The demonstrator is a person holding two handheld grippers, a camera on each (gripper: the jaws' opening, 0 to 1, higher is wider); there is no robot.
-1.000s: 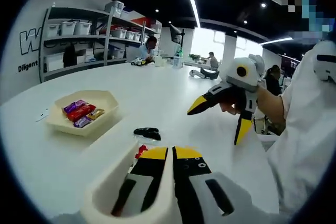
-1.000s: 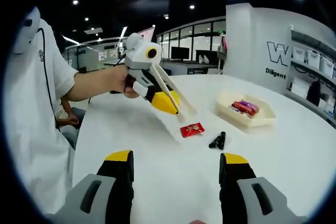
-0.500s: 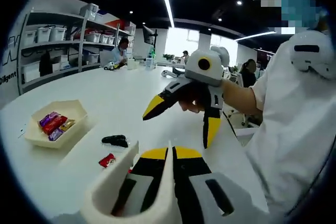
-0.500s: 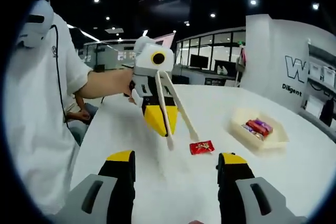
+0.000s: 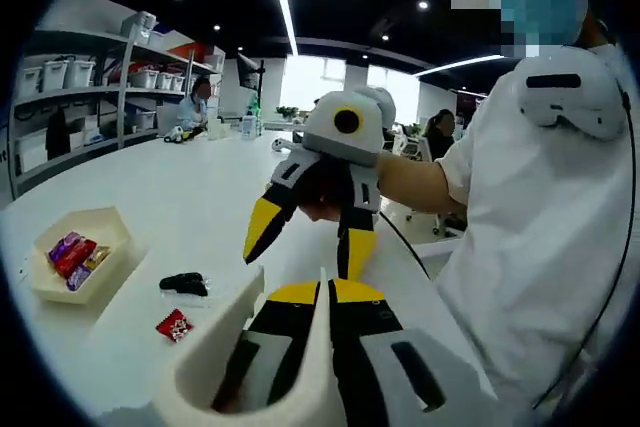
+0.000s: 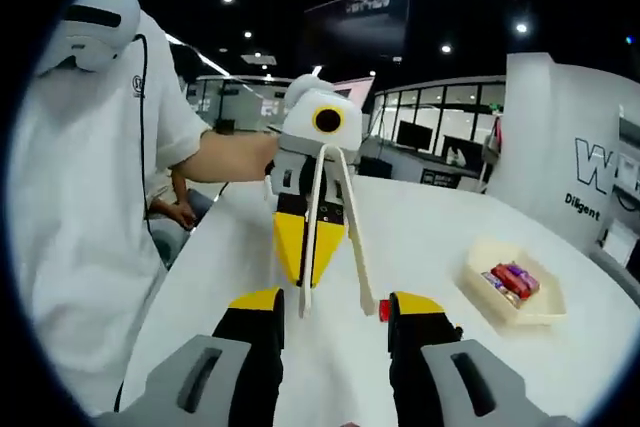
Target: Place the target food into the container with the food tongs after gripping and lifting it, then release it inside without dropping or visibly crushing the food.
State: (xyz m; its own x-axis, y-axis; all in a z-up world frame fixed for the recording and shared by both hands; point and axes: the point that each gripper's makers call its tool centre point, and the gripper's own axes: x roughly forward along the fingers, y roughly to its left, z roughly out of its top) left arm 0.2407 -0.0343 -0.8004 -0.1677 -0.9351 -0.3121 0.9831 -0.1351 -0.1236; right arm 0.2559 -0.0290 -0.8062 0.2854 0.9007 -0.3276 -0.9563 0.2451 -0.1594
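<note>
Your left gripper (image 5: 322, 299), jaws together, clamps the cream plastic food tongs (image 6: 330, 237), whose arms spread apart. Your right gripper (image 6: 327, 319) faces it with jaws parted narrowly, holding nothing. The small red wrapped candy (image 5: 175, 324) lies on the white round table (image 5: 190, 207), beside a black object (image 5: 183, 283), apart from the cream hexagonal tray (image 5: 72, 272) of wrapped sweets.

left gripper view: low over bench (image 5: 200, 197), facing right hand-held gripper (image 5: 305, 247) | right gripper view: faces left hand-held gripper (image 6: 308, 247) closely | shared: bench, tray (image 6: 505, 302)
</note>
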